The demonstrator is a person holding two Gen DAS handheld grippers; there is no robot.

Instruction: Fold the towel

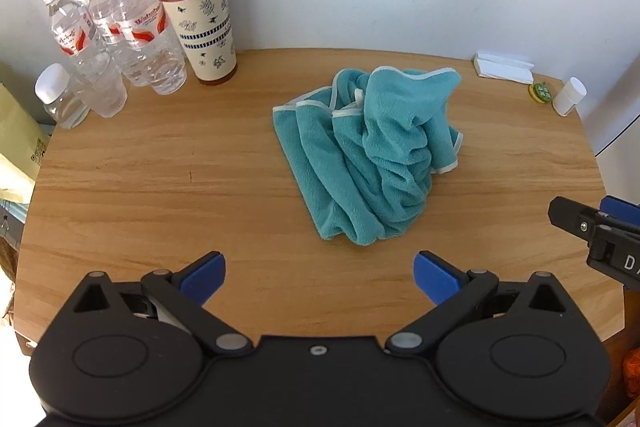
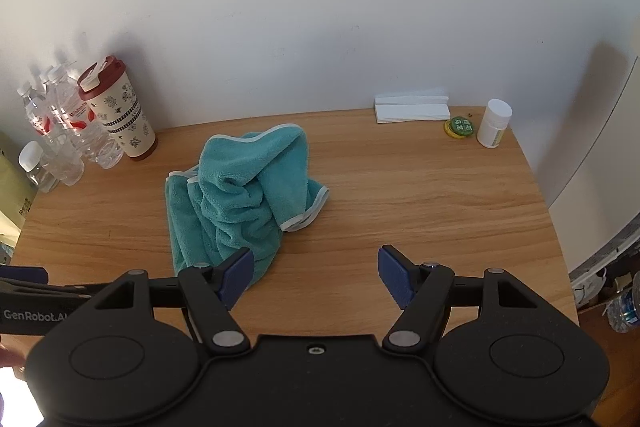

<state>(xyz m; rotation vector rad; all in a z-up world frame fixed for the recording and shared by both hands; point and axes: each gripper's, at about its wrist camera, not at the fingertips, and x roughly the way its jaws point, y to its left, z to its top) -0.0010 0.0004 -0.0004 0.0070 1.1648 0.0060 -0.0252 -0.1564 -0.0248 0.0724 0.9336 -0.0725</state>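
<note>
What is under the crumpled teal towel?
The crumpled teal towel with white trim lies bunched directly on the wooden table. Only bare wood shows around it; anything beneath its folds is covered.

We see a wooden counter (image 2: 420,195) pushed against a plain white wall (image 2: 320,27). Soft shadows fall on the wall at the left and right. Past the counter's right edge, a strip of floor (image 2: 600,315) shows with clutter, too blurred to name.
</note>
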